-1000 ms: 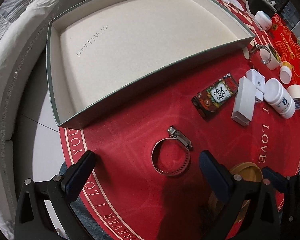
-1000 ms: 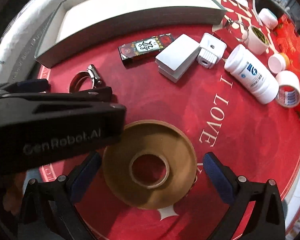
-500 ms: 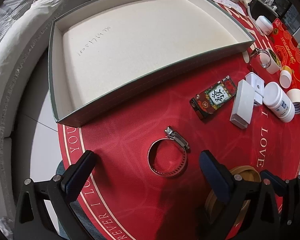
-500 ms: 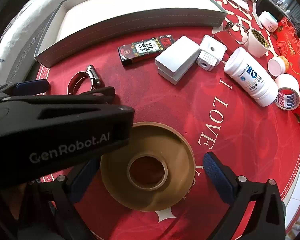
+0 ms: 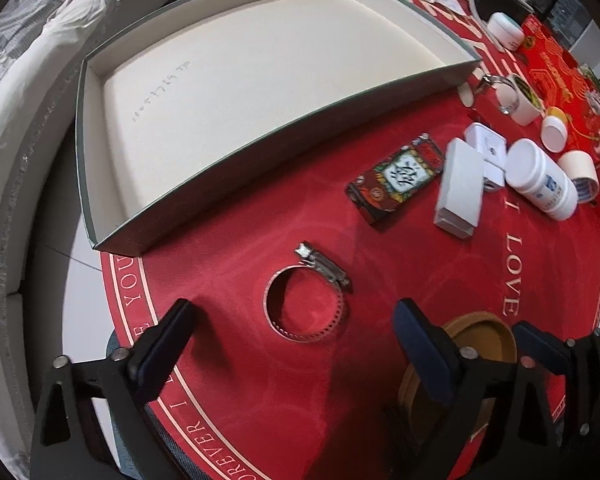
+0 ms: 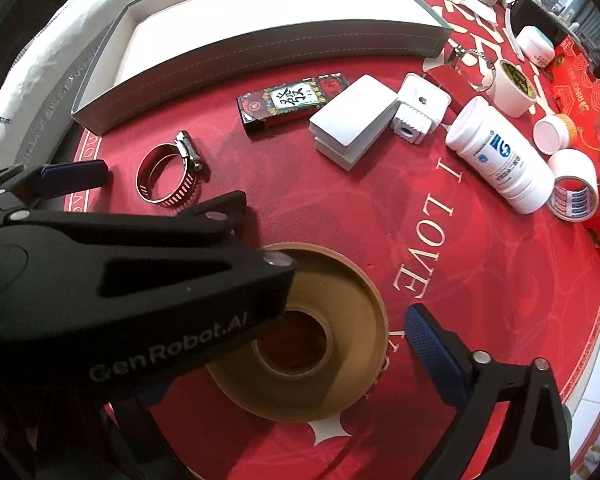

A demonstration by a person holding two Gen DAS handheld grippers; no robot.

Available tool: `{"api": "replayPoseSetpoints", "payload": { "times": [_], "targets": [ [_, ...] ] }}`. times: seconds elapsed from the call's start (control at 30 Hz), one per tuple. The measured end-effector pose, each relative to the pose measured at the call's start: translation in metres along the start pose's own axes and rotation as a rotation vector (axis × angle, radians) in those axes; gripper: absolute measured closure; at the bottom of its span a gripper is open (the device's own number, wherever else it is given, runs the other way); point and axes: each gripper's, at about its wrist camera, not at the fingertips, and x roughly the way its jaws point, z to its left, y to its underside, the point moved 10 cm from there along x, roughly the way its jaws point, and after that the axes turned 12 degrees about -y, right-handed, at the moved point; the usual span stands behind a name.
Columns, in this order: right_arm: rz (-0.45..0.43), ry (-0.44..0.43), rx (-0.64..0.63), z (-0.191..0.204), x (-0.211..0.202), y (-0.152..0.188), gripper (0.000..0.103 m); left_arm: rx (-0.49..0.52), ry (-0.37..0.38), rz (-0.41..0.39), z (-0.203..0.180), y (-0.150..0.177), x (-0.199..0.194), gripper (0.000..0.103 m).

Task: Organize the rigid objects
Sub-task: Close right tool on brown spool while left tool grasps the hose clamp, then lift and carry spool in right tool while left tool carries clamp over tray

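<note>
hose clamp lies flat on the red tablecloth, screw housing at its 1 o'clock edge, in the open gap between the two fingers of the left claw. left claw is spread wide, pads on either side of the clamp and touching nothing. in the right view the same clamp sits at 10 o'clock, just beyond the left claw's black body.

brown tape roll lies flat near the table edge, directly ahead of the right claw. right claw is spread; its right finger stands just beside the roll's 3 o'clock rim, apart from it, while the other finger is hidden behind the left claw's body. from the left view the roll shows at 4 o'clock, partly covered by the left claw's right finger.

outward at 12 o'clock stands a large shallow tray, grey outside, cream inside, with faint handwriting on its floor. at 1 to 2 o'clock lies a loose group: patterned card box, white flat box touching a white plug adapter, white pill bottle on its side, and a white tape roll just beside the bottle. small white cap sits near the bottle. second metal clamp rests by a white cup near the tray corner.
</note>
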Motion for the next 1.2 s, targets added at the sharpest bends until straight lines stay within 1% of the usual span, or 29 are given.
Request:
{"api": "replayPoseSetpoints", "payload": {
  "times": [0.07,0.1,0.13,0.17,0.2,0.23,0.4,0.5,0.6,0.63,0.67,0.7,0.8,0.87,0.93,0.97,1.03,1.1,1.13,1.17,1.2],
  "targets": [
    [-0.008,0.002,-0.002,-0.002,-0.005,0.002,0.013,0.018,0.005,-0.011,-0.002,-0.001,-0.004,0.017],
    [-0.012,0.000,-0.003,-0.003,-0.008,0.003,0.014,0.027,0.007,-0.023,-0.010,0.001,-0.010,0.024],
    [-0.012,-0.004,-0.006,-0.005,-0.009,0.004,0.014,0.036,0.010,-0.033,-0.013,0.002,-0.013,0.034],
    [-0.014,-0.004,-0.006,-0.008,-0.010,0.006,0.014,0.047,0.013,-0.044,-0.016,0.003,-0.017,0.041],
    [-0.015,0.001,-0.002,-0.011,-0.012,0.008,0.014,0.054,0.015,-0.052,-0.018,0.004,-0.020,0.060],
    [-0.017,0.001,0.007,-0.014,-0.013,0.010,0.014,0.056,0.021,-0.052,-0.019,0.005,-0.023,0.067],
    [-0.042,-0.029,0.107,-0.039,-0.029,0.025,0.014,0.015,0.047,-0.026,-0.017,0.013,-0.029,0.067],
    [-0.080,-0.034,0.161,-0.061,-0.046,0.034,0.014,-0.010,0.063,-0.037,-0.010,0.016,-0.035,0.067],
    [-0.126,-0.059,0.233,-0.083,-0.065,0.041,0.015,-0.011,0.050,-0.071,0.002,0.013,-0.047,0.067],
    [-0.139,-0.067,0.253,-0.089,-0.070,0.042,0.014,-0.011,0.044,-0.087,0.004,0.010,-0.053,0.068],
    [-0.150,-0.074,0.270,-0.094,-0.074,0.043,0.014,-0.012,0.042,-0.098,0.006,0.007,-0.058,0.072],
    [-0.163,-0.079,0.283,-0.100,-0.081,0.043,0.014,-0.012,0.042,-0.109,0.007,0.005,-0.064,0.079],
    [-0.205,-0.084,0.302,-0.111,-0.099,0.042,0.014,-0.021,0.046,-0.142,0.006,-0.008,-0.076,0.080],
    [-0.236,-0.094,0.308,-0.115,-0.111,0.035,0.015,-0.026,0.045,-0.170,0.009,-0.018,-0.088,0.080],
    [-0.276,-0.109,0.310,-0.113,-0.127,0.031,0.014,-0.039,0.050,-0.199,0.015,-0.026,-0.100,0.085],
    [-0.299,-0.119,0.308,-0.112,-0.136,0.026,0.014,-0.048,0.055,-0.215,0.019,-0.031,-0.106,0.086],
    [-0.332,-0.131,0.295,-0.105,-0.145,0.012,0.015,-0.059,0.061,-0.221,0.023,-0.039,-0.109,0.086],
    [-0.359,-0.129,0.278,-0.101,-0.156,-0.007,0.014,-0.037,0.077,-0.215,0.026,-0.043,-0.108,0.085],
    [-0.365,-0.126,0.268,-0.097,-0.156,-0.012,0.014,-0.012,0.067,-0.206,0.026,-0.041,-0.104,0.074],
    [-0.368,-0.122,0.265,-0.094,-0.155,-0.018,0.014,0.011,0.048,-0.194,0.027,-0.037,-0.099,0.059],
    [-0.367,-0.122,0.262,-0.091,-0.154,-0.022,0.014,0.034,0.017,-0.179,0.026,-0.031,-0.090,0.023]
  ]
}}
